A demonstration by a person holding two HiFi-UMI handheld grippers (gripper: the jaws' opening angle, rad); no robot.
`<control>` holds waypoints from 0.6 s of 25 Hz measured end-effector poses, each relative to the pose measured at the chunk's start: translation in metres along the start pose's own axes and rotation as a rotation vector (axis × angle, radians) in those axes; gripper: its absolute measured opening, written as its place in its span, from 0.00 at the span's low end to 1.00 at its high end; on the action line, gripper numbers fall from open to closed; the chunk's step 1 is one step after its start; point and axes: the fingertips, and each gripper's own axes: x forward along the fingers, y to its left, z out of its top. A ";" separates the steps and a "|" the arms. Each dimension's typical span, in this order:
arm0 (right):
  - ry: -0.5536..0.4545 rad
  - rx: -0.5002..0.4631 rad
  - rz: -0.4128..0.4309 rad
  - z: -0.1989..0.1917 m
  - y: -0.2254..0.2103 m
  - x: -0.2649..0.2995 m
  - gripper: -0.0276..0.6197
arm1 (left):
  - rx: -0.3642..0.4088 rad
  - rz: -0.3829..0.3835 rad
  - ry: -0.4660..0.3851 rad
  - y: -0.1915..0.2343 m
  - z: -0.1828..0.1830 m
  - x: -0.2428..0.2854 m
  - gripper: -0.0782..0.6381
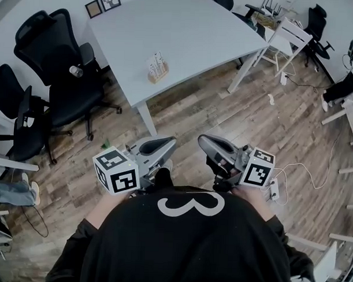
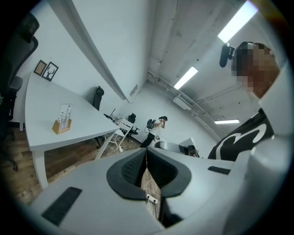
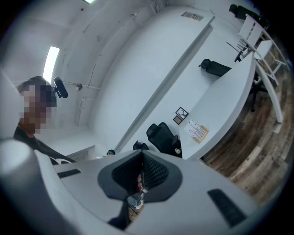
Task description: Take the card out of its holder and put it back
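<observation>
A white card stands upright in a small wooden holder near the front edge of the white table. Both grippers are held close to my body, well short of the table and over the wooden floor. The left gripper is shut with nothing between its jaws; in the left gripper view its tips meet, and the card shows far off to the left. The right gripper is likewise shut and empty. In the right gripper view the card and holder lie far ahead.
Black office chairs stand left of the table. A white chair stands at its far right. A power strip with cables lies on the floor to my right. Two framed pictures lean at the table's back left. A person stands far off.
</observation>
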 end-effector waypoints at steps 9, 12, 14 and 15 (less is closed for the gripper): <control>-0.017 -0.065 0.015 -0.025 0.045 -0.043 0.06 | 0.051 -0.014 0.000 -0.057 -0.029 -0.005 0.13; -0.020 -0.067 0.017 -0.029 0.052 -0.052 0.06 | 0.042 -0.015 -0.004 -0.067 -0.034 -0.007 0.13; -0.021 -0.068 0.018 -0.032 0.056 -0.057 0.06 | 0.024 -0.013 -0.013 -0.071 -0.036 -0.008 0.13; -0.023 -0.069 0.019 -0.033 0.057 -0.060 0.06 | 0.013 -0.010 -0.020 -0.073 -0.036 -0.009 0.13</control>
